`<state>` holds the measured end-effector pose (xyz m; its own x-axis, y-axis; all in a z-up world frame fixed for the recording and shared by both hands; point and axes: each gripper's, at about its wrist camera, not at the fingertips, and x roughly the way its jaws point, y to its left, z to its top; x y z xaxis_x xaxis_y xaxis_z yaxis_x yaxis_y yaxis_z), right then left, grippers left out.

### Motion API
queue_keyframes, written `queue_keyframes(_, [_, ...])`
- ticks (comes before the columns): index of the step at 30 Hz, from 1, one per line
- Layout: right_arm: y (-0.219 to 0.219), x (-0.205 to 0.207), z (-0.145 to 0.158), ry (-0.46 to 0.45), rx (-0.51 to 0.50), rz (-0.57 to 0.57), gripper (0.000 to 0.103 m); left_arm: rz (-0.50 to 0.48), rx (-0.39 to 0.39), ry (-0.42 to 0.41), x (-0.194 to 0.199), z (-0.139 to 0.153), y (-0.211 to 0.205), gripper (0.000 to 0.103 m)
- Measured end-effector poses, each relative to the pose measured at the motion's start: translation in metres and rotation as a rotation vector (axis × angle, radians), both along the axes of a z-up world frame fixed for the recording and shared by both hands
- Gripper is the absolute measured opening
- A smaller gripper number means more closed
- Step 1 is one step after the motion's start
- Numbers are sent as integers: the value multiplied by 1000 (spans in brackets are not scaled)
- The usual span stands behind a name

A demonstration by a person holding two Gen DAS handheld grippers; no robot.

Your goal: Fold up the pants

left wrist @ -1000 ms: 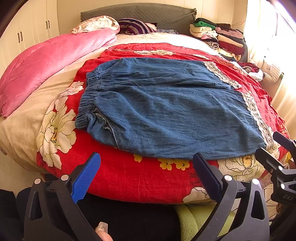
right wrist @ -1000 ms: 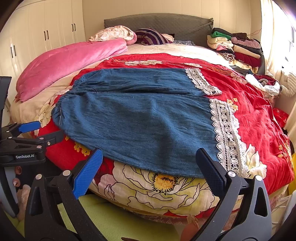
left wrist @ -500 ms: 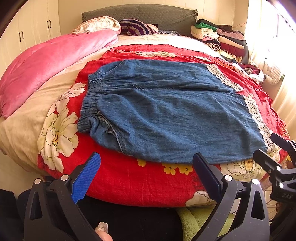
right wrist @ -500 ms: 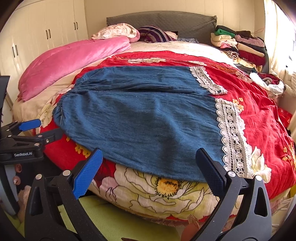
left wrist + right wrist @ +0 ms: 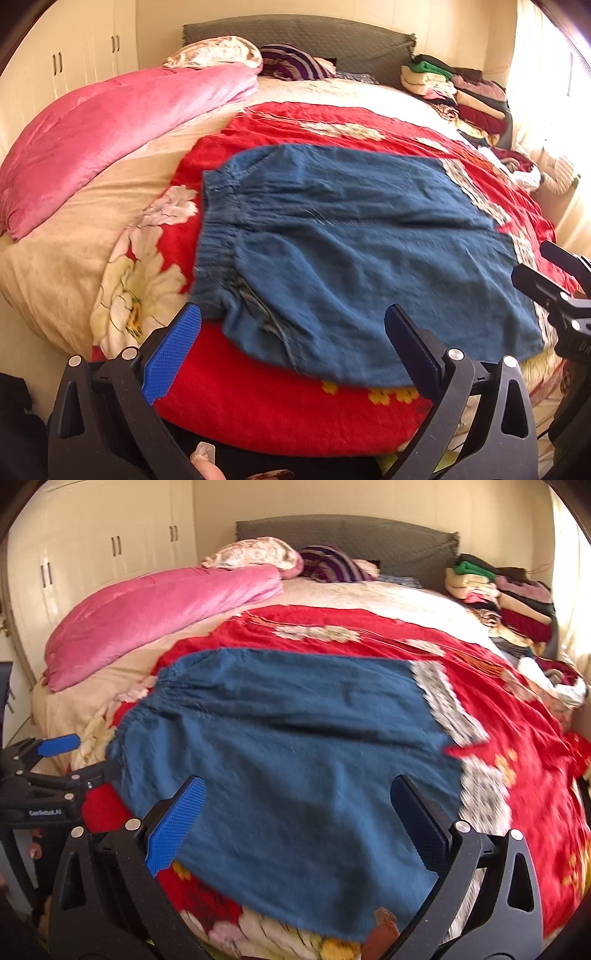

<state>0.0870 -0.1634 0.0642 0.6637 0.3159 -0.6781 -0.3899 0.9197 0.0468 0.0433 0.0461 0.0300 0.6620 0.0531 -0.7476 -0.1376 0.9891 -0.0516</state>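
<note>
Blue denim pants lie flat across the red flowered blanket, elastic waistband to the left and white lace hems to the right. They also show in the right wrist view. My left gripper is open and empty, hovering over the near edge by the waistband. My right gripper is open and empty over the near leg, close to the lace hem. Each gripper shows at the edge of the other's view.
A pink quilt lies along the bed's left side. Pillows sit at the grey headboard. A pile of folded clothes stands at the back right. White wardrobes line the left wall.
Both grippers have moved forward and up over the bed, so the pants now sit closer and lower in both views. The jaws stay open.
</note>
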Motion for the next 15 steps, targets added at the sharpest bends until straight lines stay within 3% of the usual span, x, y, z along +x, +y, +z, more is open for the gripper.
queue_keyframes(5, [18, 31, 6, 25, 23, 33, 95, 33, -1, -10, 17, 4, 24, 99])
queue_keyframes(15, [58, 94, 3, 14, -74, 89, 95, 73, -27, 0, 56, 1, 67, 99])
